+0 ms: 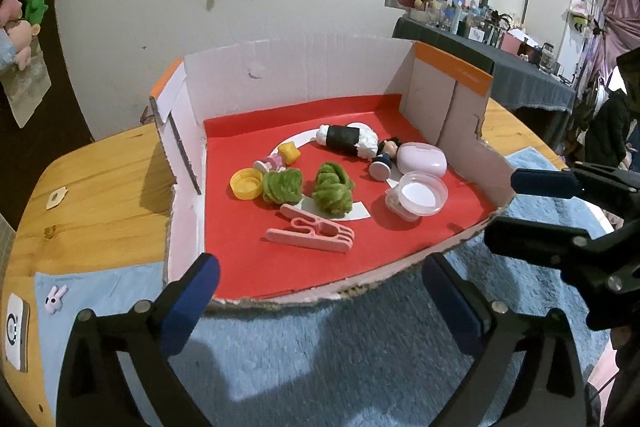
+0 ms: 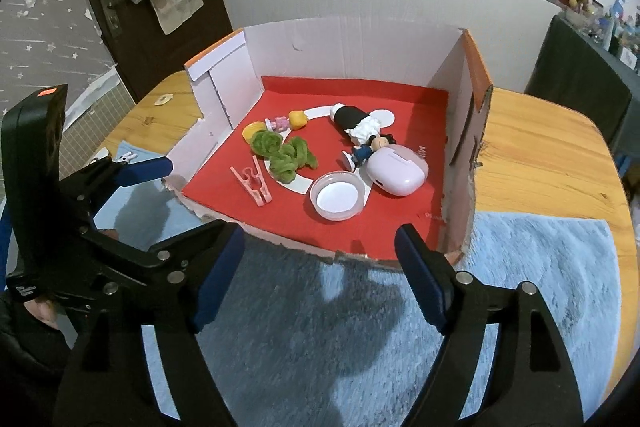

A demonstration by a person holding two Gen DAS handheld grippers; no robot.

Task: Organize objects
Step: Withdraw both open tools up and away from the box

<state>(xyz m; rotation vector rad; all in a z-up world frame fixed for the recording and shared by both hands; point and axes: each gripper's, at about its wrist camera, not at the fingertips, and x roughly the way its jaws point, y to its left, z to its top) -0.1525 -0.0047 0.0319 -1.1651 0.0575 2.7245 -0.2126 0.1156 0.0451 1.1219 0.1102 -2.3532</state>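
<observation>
Left wrist view: both claws, left gripper (image 1: 320, 291) and right gripper (image 2: 320, 275), gape empty; crowded mid-frame, reaching the pink clothespin (image 1: 314, 233) risks nudging the green pompom (image 1: 333, 187).

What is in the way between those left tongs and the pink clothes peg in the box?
Only the box's low torn front edge crosses the path. The left tongs are open before it, and bare red lining lies between that edge and the pink clothes peg.

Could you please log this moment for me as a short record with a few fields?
Container: cardboard box, red floor, on wooden table
Contents: pink clothespin, two green pom-poms, yellow cap, round lidded tub, pink case, two figurines
Left gripper: open, empty, before the box
Right gripper: open, empty
Underlay: blue towel
</observation>
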